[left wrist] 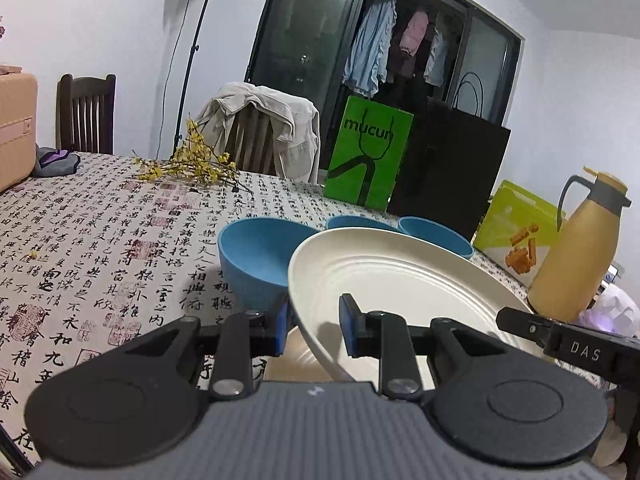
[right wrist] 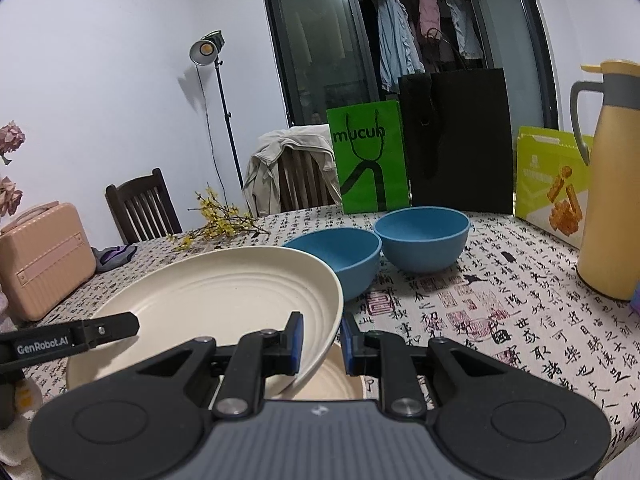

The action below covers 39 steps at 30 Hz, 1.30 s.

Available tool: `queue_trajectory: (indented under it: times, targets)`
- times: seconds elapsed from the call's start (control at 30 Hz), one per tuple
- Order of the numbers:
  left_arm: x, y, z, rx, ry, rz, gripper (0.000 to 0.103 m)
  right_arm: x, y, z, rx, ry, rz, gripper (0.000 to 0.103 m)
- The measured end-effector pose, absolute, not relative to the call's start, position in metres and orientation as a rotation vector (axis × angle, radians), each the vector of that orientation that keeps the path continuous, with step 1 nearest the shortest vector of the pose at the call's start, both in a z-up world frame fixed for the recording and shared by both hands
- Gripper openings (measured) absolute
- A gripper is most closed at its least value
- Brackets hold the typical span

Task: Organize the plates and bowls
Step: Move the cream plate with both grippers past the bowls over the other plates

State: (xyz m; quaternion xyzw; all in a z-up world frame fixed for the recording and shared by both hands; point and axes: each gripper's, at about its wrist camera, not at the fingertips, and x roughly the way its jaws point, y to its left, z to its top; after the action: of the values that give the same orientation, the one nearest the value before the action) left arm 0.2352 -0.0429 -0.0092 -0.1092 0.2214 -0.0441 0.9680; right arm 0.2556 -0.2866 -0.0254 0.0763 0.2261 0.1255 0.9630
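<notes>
Calligraphy tablecloth [right wrist: 500,280] | both grippers angled down | left gripper [left wrist: 312,326] and right gripper [right wrist: 322,340] each clamp opposite rims of cream plate [right wrist: 224,300], above lower plate [right wrist: 336,384]

walls white | window [right wrist: 408,40] dark | lamp [right wrist: 206,50] lit | 2 chairs [right wrist: 140,208]

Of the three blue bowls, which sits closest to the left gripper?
The blue bowl just left of the held cream plate, right ahead of the left gripper. The other two bowls sit farther back, behind the plate's rim.
</notes>
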Motion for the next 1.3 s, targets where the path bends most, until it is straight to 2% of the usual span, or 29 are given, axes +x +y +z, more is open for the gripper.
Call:
queue_trajectory:
  times: [1.3]
  targets:
    - [0.259, -0.046, -0.059, -0.182, 0.561, -0.074, 0.026, 0.274, -0.285, -0.078, 0.146, 0.559, 0.246, 0.019]
